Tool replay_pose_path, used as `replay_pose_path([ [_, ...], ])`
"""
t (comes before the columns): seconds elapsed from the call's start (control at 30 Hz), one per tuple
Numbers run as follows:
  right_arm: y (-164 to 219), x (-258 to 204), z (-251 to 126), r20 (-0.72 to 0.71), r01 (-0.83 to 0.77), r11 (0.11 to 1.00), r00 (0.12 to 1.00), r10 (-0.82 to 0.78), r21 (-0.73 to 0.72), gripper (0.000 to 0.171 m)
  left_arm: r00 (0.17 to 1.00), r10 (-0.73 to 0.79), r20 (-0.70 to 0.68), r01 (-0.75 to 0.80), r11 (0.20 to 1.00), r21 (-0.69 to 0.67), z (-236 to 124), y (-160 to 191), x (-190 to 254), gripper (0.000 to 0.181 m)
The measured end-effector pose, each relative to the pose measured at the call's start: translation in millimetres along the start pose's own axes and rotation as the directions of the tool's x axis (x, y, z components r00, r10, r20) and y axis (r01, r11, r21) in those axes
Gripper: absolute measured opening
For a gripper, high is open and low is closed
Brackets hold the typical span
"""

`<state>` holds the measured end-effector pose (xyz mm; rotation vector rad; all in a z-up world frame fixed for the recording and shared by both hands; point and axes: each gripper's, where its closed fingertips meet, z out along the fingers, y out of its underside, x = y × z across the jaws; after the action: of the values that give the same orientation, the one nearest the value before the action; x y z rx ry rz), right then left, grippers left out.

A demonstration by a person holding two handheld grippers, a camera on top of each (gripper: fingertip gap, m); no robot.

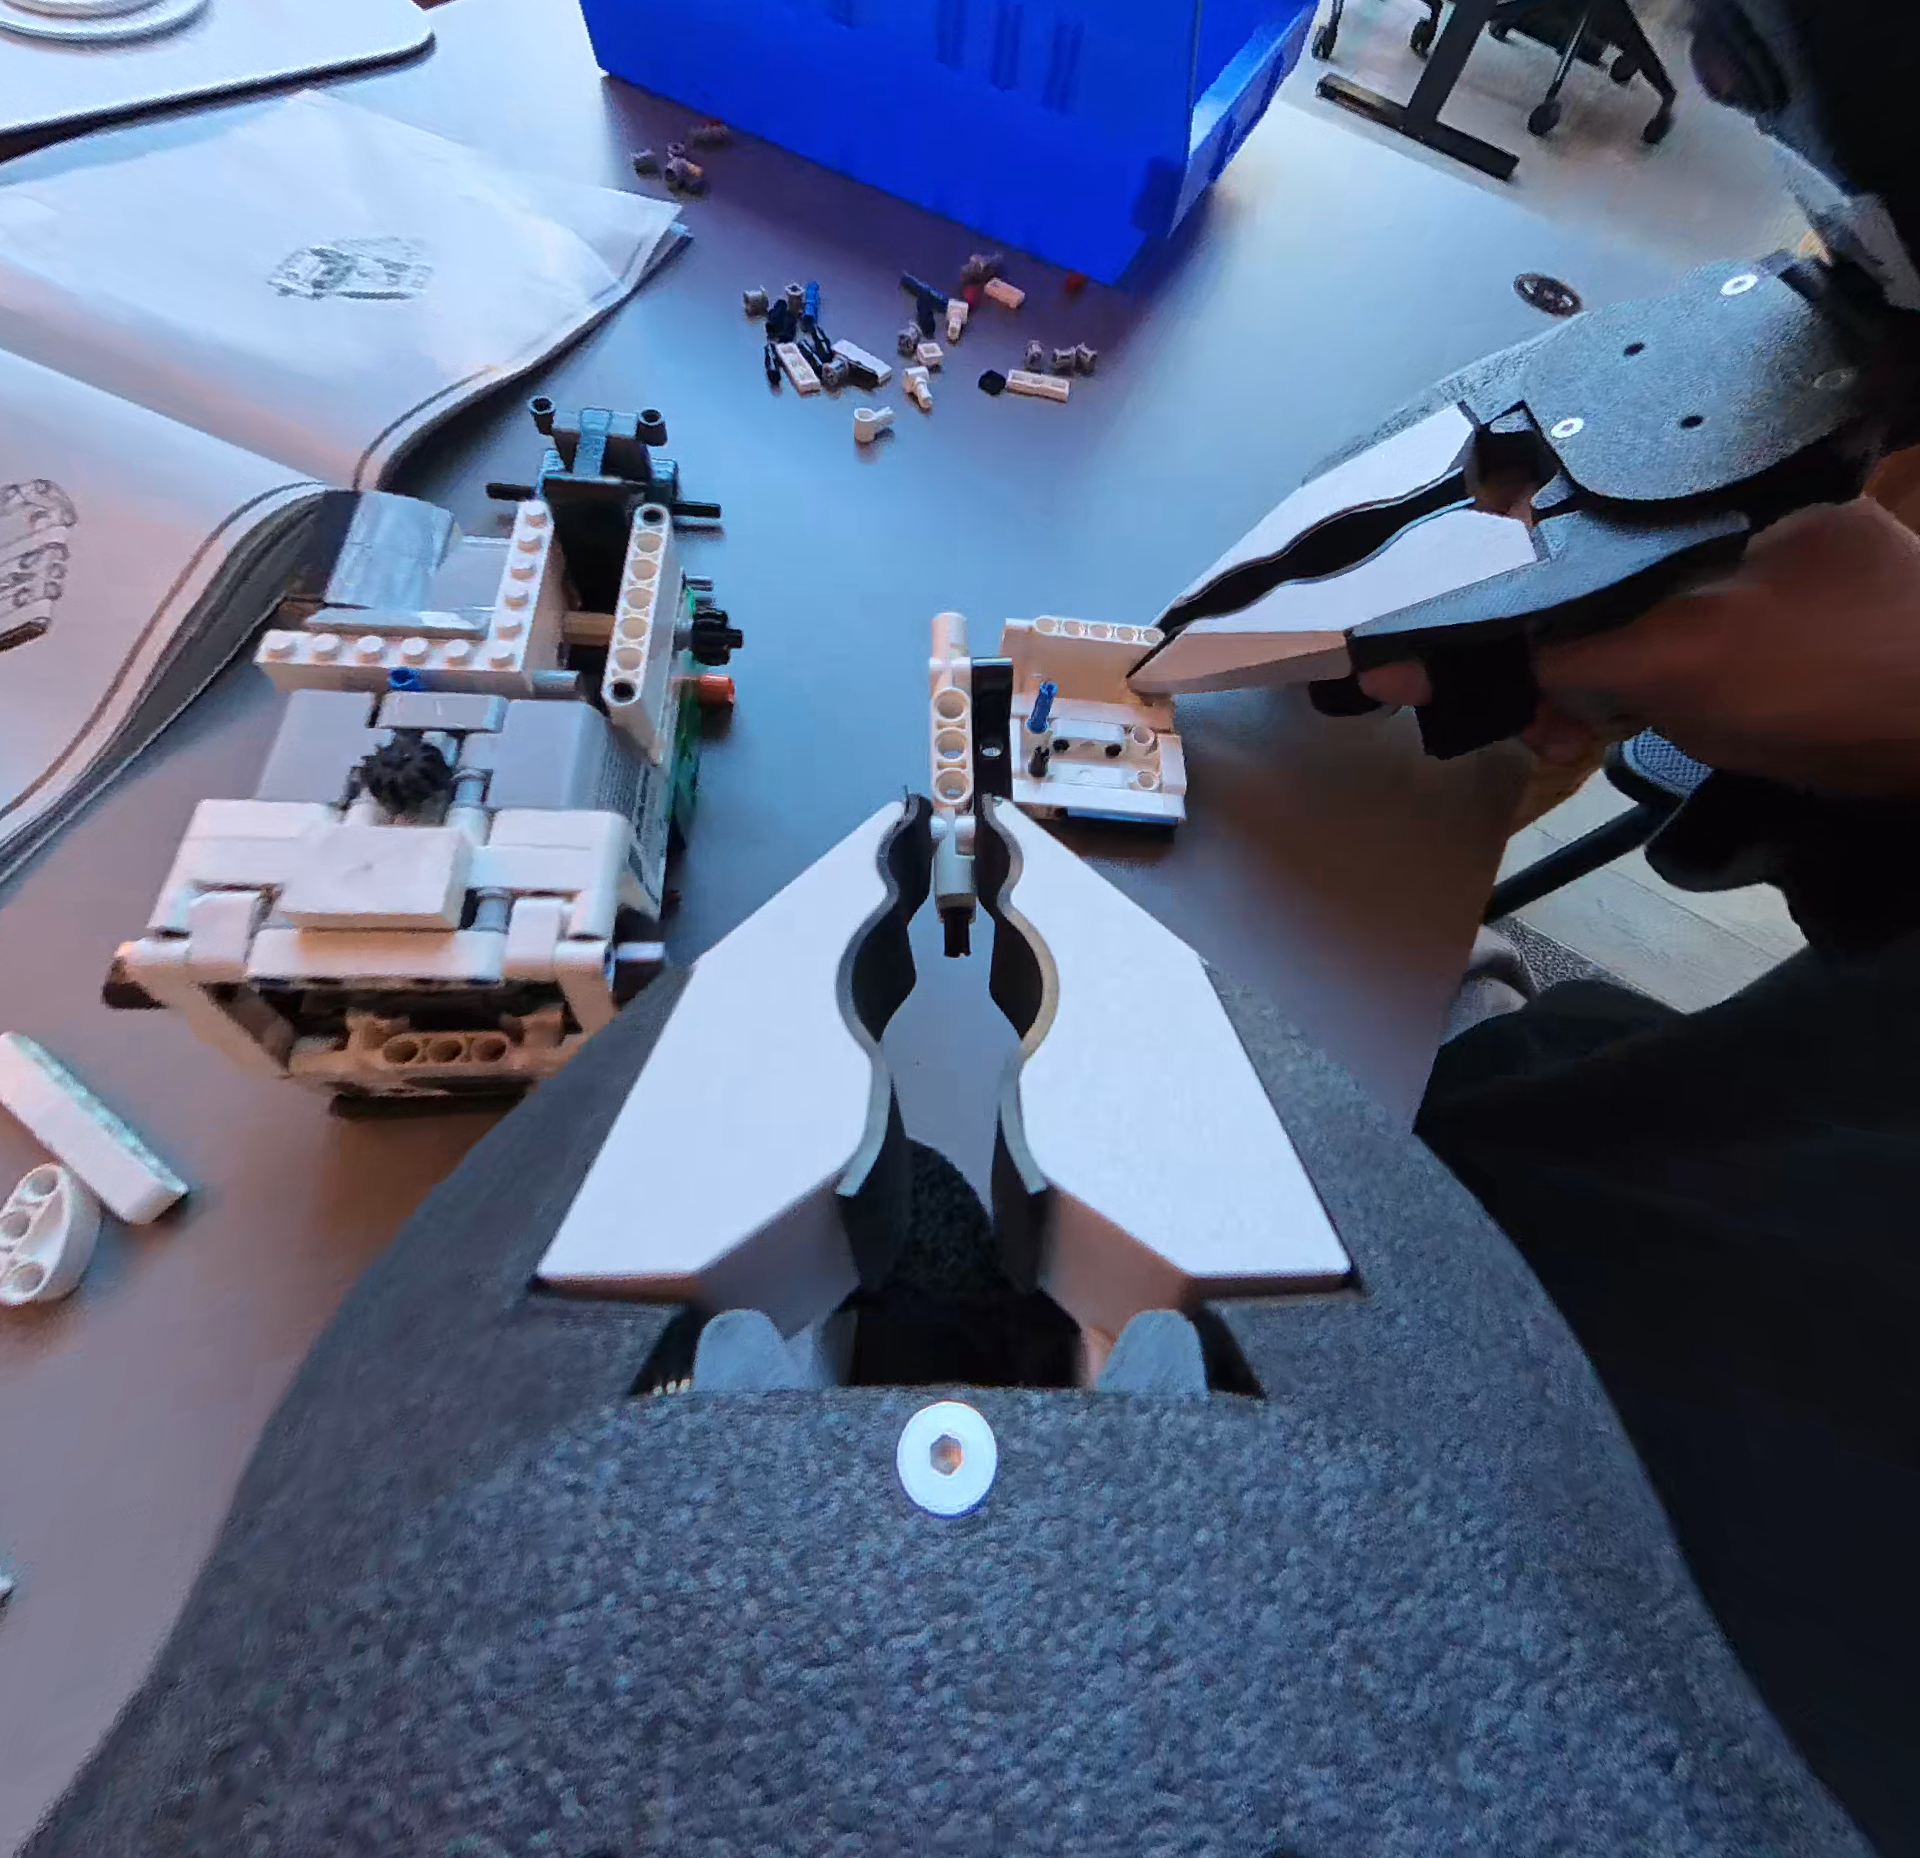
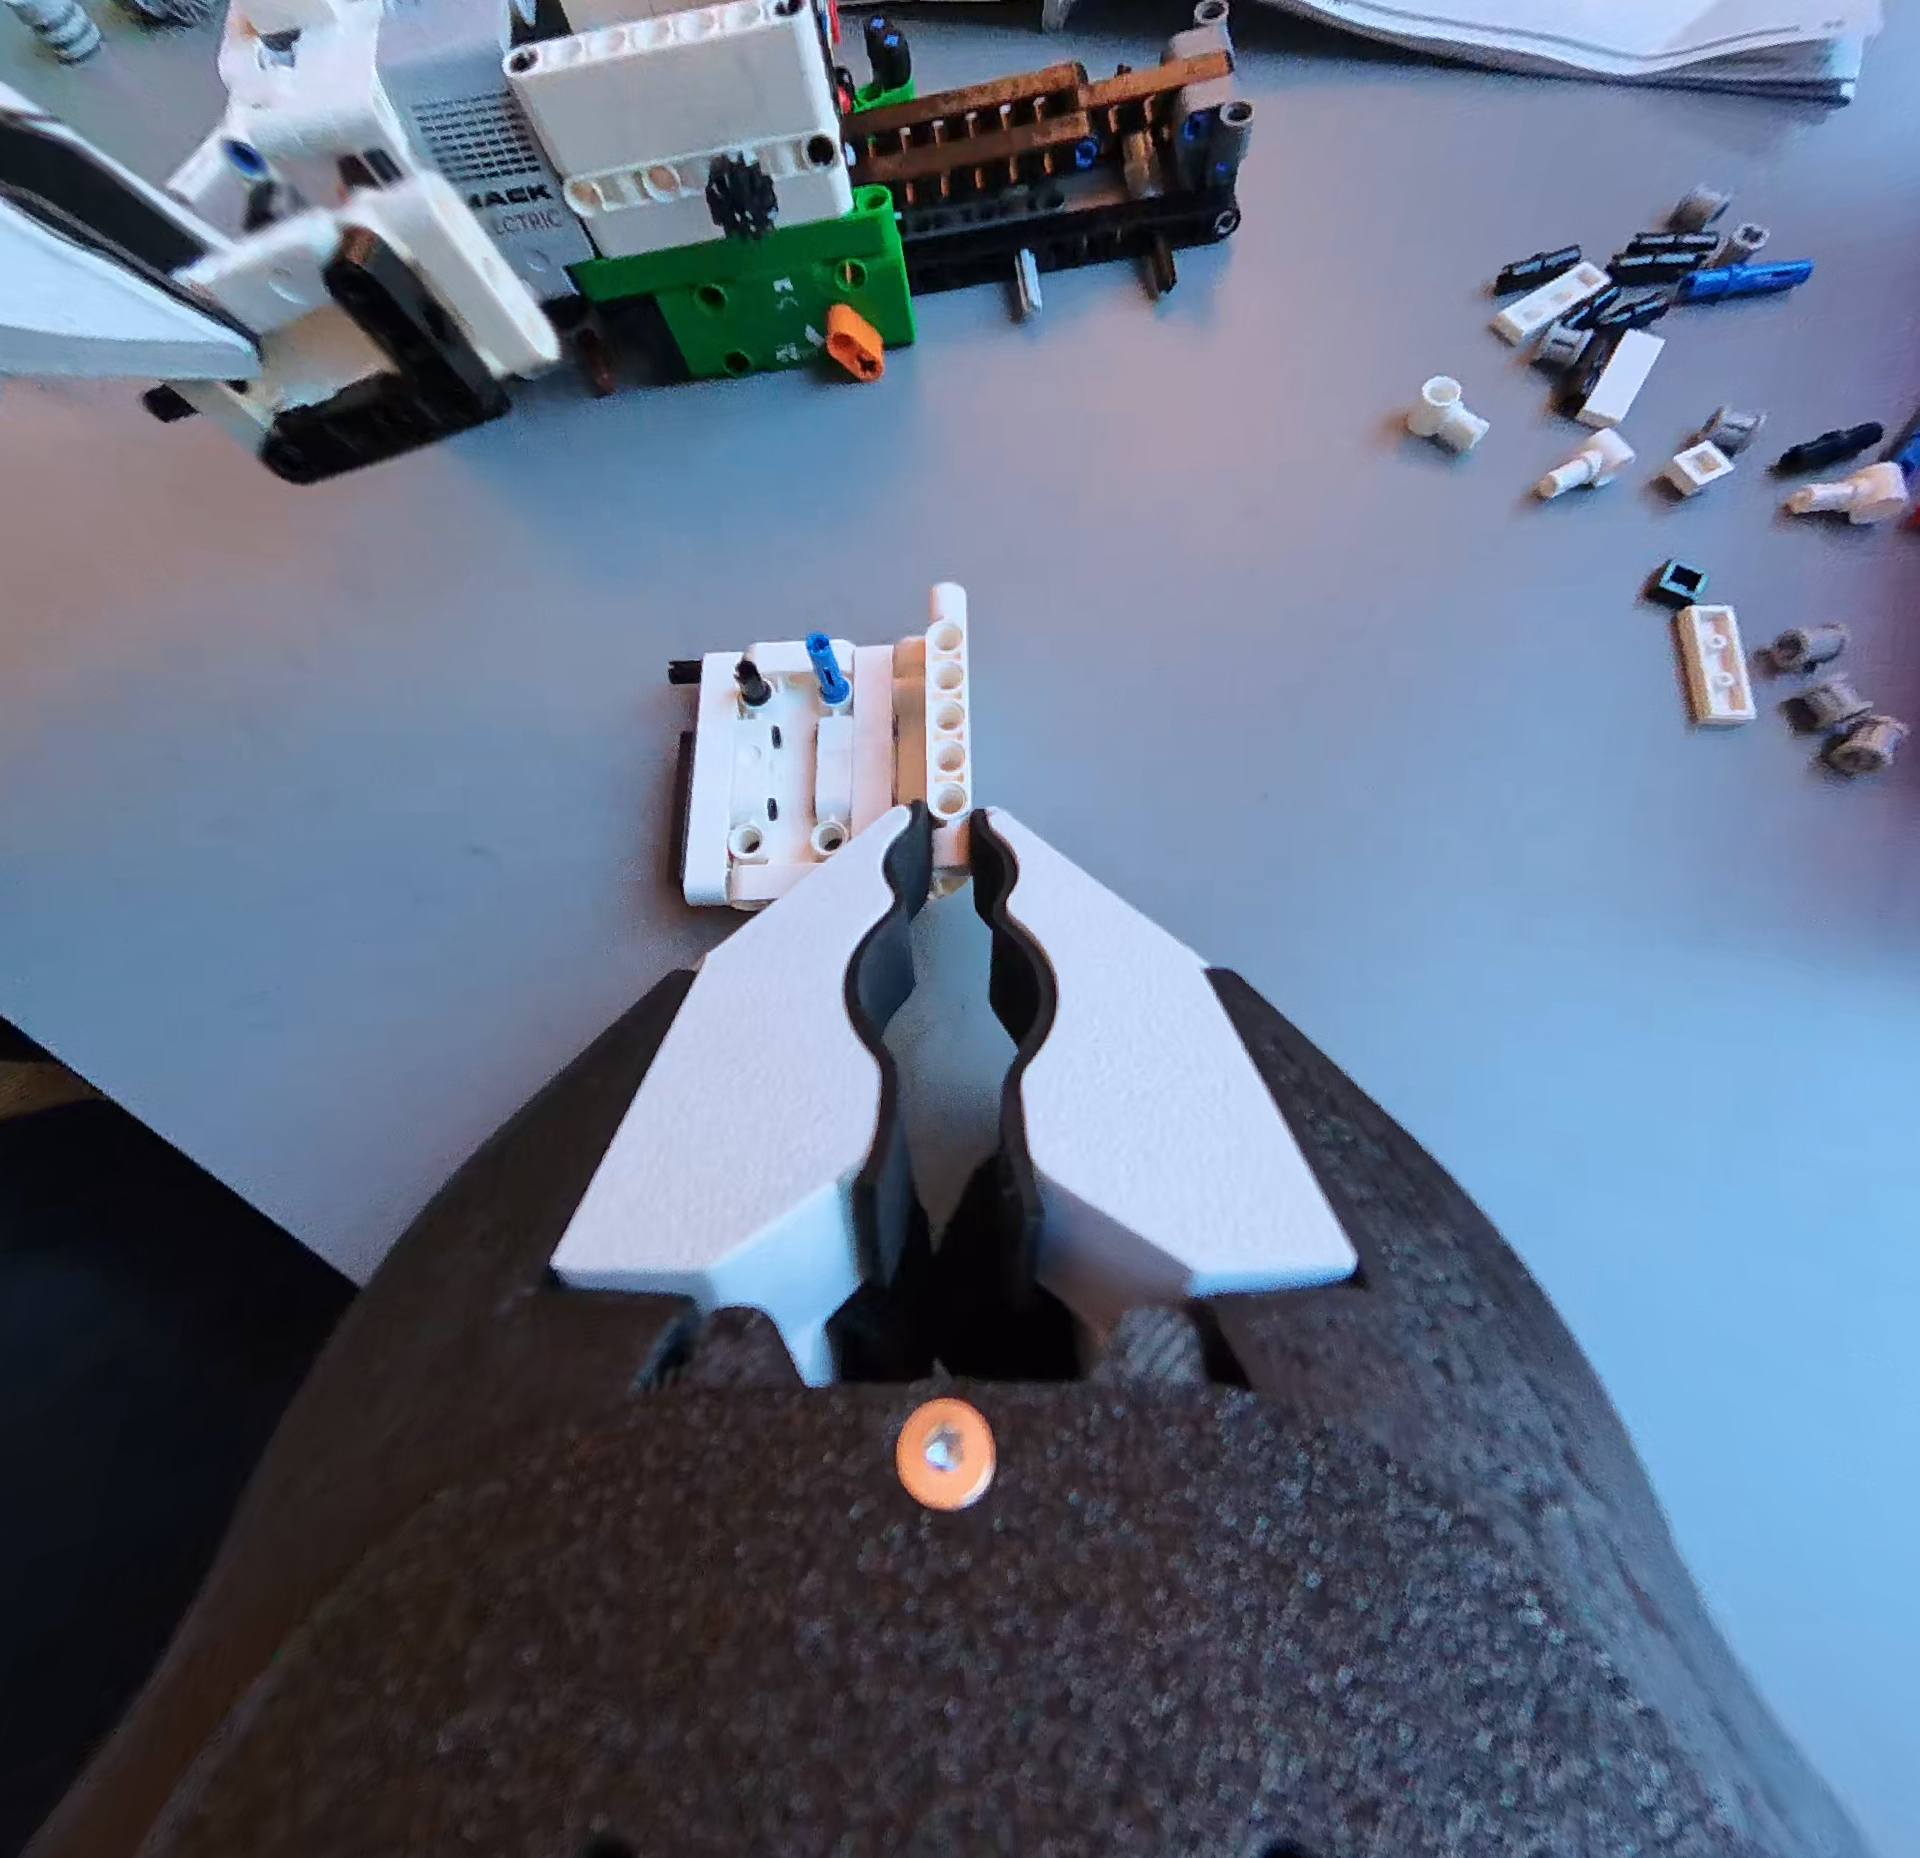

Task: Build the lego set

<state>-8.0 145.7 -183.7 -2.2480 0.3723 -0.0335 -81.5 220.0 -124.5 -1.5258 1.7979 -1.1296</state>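
Observation:
My left gripper (image 1: 951, 834) is shut on a small piece made of a white holed beam and a black beam (image 1: 964, 728), held above the table. In the right wrist view this piece (image 2: 353, 343) is blurred and well apart from the panel. My right gripper (image 2: 945, 844) is shut on the end of the upright white beam of a small white panel assembly (image 2: 800, 769) that lies on the table, with a blue pin and a black pin sticking up. The right gripper (image 1: 1148, 657) also shows in the left wrist view on that assembly (image 1: 1091, 738). The large white truck model (image 1: 416, 769) stands to the left.
Loose small pieces (image 1: 904, 343) lie scattered beyond the assembly, and also show in the right wrist view (image 2: 1662, 406). A blue bin (image 1: 935, 73) stands at the back. An open instruction booklet (image 1: 260, 302) lies left. Two white parts (image 1: 73, 1174) lie by the truck. The table edge (image 2: 156, 1133) is near. The left gripper's tips are roughly 12 cm from the right gripper's.

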Motion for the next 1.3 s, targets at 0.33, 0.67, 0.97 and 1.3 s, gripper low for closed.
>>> replay_pose_path([
  [0.33,-12,-11,-11,0.138,0.012,0.998,0.99,-0.02,0.063,0.026,0.998,0.015,-0.065,-0.02,0.997,-0.077,41,-3,18,0.007],
  [0.67,-65,-25,-18,0.464,0.229,0.912,0.803,-0.375,0.341,0.026,0.985,0.158,-0.062,-0.165,0.978,-0.127,50,-8,21,0.007],
  [0.97,-56,-25,4,0.416,0.296,0.921,0.826,-0.38,0.252,0.022,0.99,0.141,-0.014,-0.141,0.981,-0.136,51,-12,20,0.007],
  [1.3,-50,-21,7,0.348,0.344,0.909,0.843,-0.409,0.237,0.021,0.985,0.173,-0.021,-0.173,0.961,-0.217,54,-6,17,0.007],
])
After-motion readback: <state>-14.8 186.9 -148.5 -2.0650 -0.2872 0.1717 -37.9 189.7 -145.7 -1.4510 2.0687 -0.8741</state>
